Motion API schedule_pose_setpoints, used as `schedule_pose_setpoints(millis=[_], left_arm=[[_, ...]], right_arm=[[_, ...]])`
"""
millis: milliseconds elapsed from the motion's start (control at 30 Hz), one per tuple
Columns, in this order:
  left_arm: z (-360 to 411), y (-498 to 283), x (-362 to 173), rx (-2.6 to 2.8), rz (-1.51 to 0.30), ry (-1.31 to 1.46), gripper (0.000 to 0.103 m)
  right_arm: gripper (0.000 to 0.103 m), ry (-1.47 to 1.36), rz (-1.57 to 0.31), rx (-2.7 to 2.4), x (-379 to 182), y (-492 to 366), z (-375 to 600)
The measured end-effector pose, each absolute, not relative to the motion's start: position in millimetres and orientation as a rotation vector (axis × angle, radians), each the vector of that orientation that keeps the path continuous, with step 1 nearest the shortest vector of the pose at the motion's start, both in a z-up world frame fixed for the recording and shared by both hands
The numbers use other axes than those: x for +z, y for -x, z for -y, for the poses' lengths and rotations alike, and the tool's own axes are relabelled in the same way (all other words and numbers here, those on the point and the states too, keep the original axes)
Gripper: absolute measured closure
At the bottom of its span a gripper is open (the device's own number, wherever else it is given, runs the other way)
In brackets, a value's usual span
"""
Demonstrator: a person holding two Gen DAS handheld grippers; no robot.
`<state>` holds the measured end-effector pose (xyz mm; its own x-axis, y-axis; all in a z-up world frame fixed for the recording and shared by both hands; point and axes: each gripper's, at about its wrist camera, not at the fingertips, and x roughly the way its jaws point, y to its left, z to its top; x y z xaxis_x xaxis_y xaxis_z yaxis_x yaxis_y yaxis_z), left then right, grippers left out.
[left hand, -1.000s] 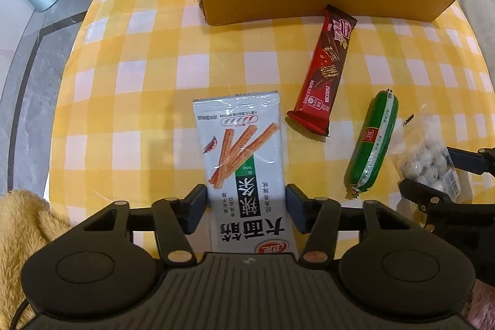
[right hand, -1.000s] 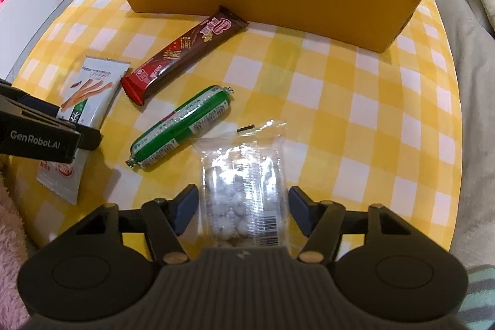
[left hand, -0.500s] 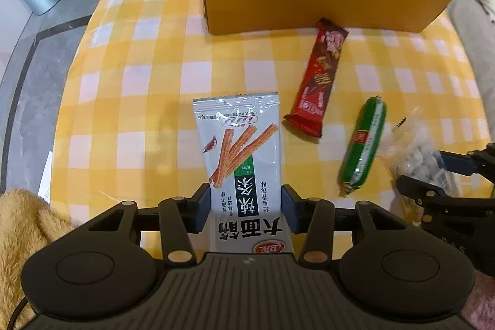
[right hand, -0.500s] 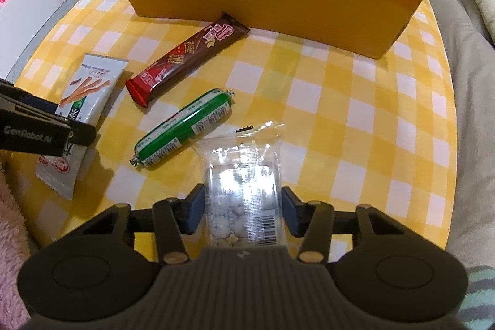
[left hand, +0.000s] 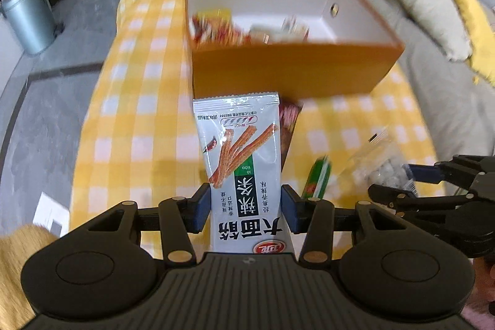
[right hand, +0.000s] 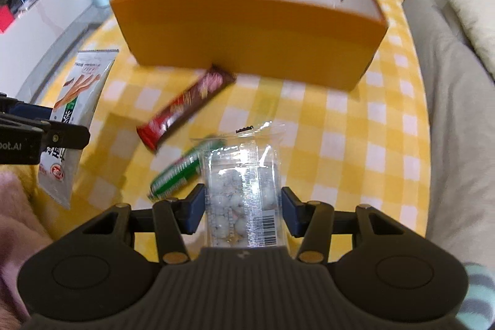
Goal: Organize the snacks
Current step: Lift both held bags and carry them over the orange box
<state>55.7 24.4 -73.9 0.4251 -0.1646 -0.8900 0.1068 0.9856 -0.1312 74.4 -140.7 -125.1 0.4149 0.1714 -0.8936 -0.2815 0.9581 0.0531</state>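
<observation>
Right now both claws are up off the table (right hand: 355, 126), each carrying a packet.

Left claw (left hand: 246, 209): pinched on the lower part of a white stick-snack pack (left hand: 243, 156), its print facing the camera upside down. The pack stands up out of the claw, its top edge overlapping the near wall of the orange box (left hand: 287, 70) in the left view. From the right view the same pack (right hand: 77, 101) hangs well short of the box's left corner, and its shadow falls on the yellow check cloth beneath.

Right claw (right hand: 243, 209): clamped on a clear bag of white balls (right hand: 243, 184), barcode near the lower right corner. The bag is lifted clear of the cloth (seen also at the right edge of the left view (left hand: 380, 166)).

On the table:
- red-brown bar (right hand: 188, 104), lying on a slant, its far end touching or just short of the box's near wall; blurred
- green sausage (right hand: 182, 170), beside the bar's near end, partly behind the clear bag

Box (right hand: 247, 33): open top, white inside, with several wrappers (red and yellow, blurred) piled at its left end. A round hole shows in its right wall.

Beyond the table: a grey bin (left hand: 29, 16) on the floor to the left, and a sofa (right hand: 451, 101) on the right.
</observation>
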Motion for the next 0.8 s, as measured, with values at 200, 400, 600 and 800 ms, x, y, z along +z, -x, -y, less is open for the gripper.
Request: schedule_pose_setpoints(millis=[200,400,600,800], left_arm=[[-19.3,-79.0,-32.8,-0.230,-1.035,0.040,0.049],[-6.0,-119.2,1.5,-0.258,-0.956,-0.023,0.049],[3.1,-166.1,20.4,-0.267,-0.917,-0.063,0.049],[12.4,-209.4,10.0,-0.269,-0.944,-0.111,0.049]], right_arm=[[0.054,0.080,-1.014,0.294,-81.0,-89.3,146.7],[0.054,0.090,-0.923,0.291,-39.9,-119.3,147.4],[0.054,0.111,-0.860,0.265,-13.6,-162.2,144.0],[0.054,0.149,-0.845,0.249,-12.7,-206.9,137.3]])
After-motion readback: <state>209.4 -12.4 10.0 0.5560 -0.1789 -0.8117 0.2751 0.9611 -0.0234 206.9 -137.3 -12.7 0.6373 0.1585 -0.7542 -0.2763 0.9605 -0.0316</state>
